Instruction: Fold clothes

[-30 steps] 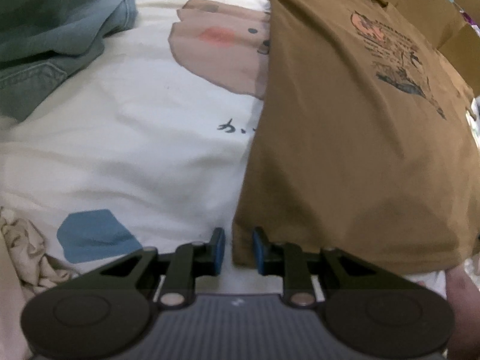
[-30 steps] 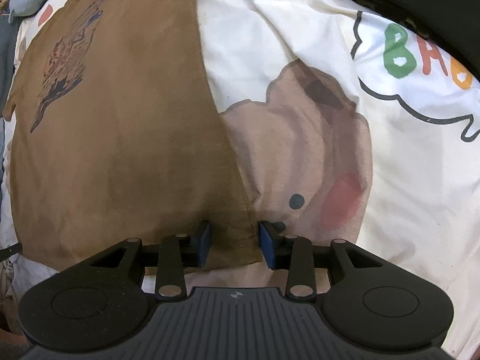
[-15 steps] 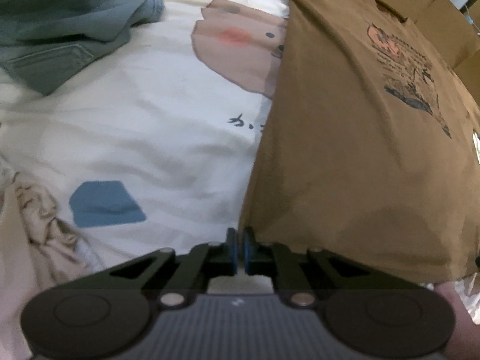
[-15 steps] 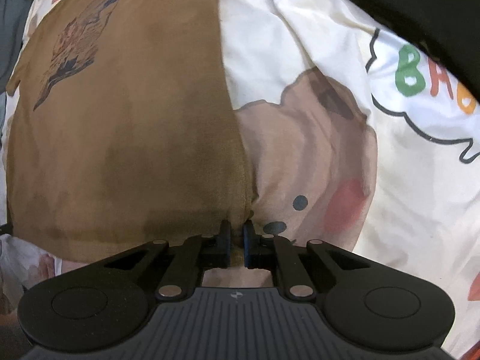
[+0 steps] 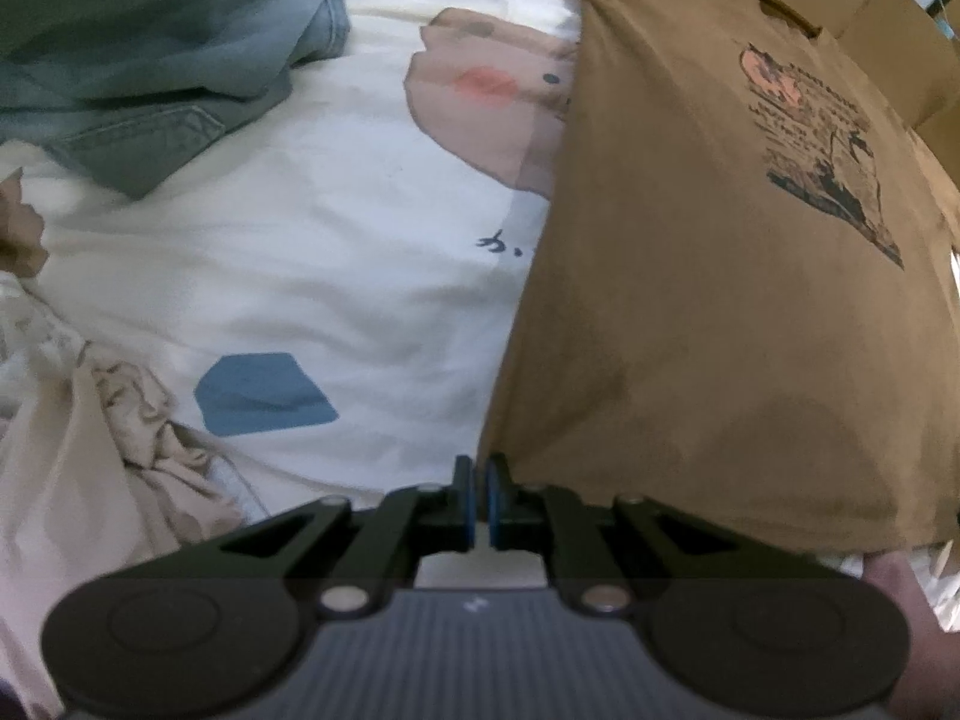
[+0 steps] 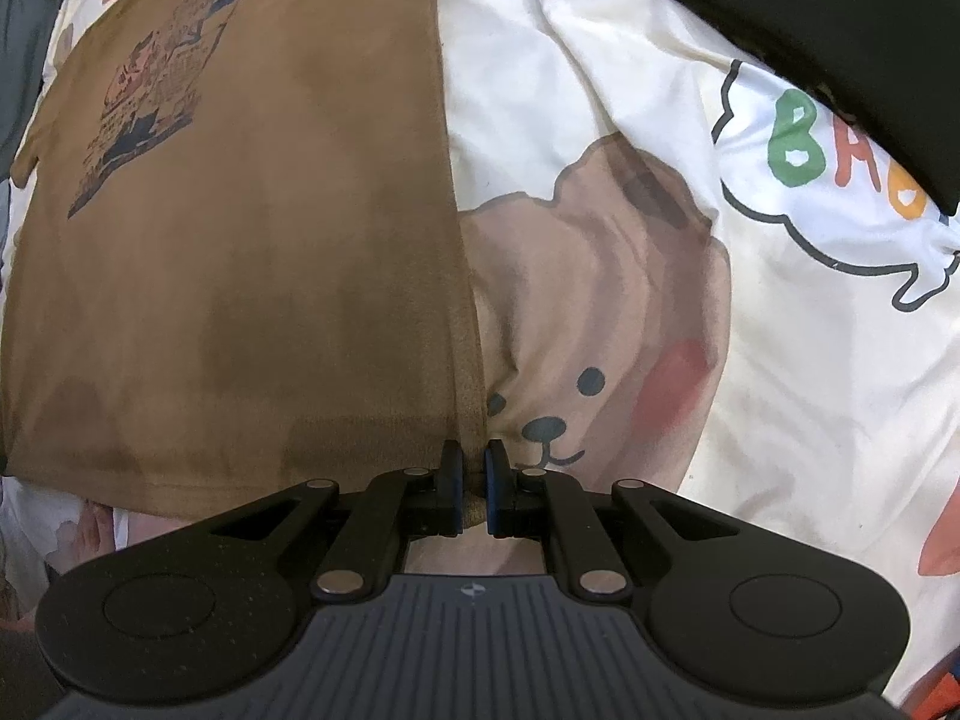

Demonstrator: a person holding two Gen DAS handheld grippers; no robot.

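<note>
Now both jaws clamped on brown T-shirt [image 6: 252, 276] hem corners.

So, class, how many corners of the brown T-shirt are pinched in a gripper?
2: the left gripper pinches one hem corner of the brown T-shirt, the right gripper the other.

Both grippers' fingers [image 5: 463, 501] newly clamped on shirt [image 6: 252, 276] corners

The setting was a home bedroom. A white cartoon-printed duvet cover [image 6: 600, 90] with a brown bear covered a soft bed, and loose clothes lay around: faded blue denim jeans [image 5: 150, 60] far left, crumpled beige cloth [image 5: 138, 420] near left.
</note>
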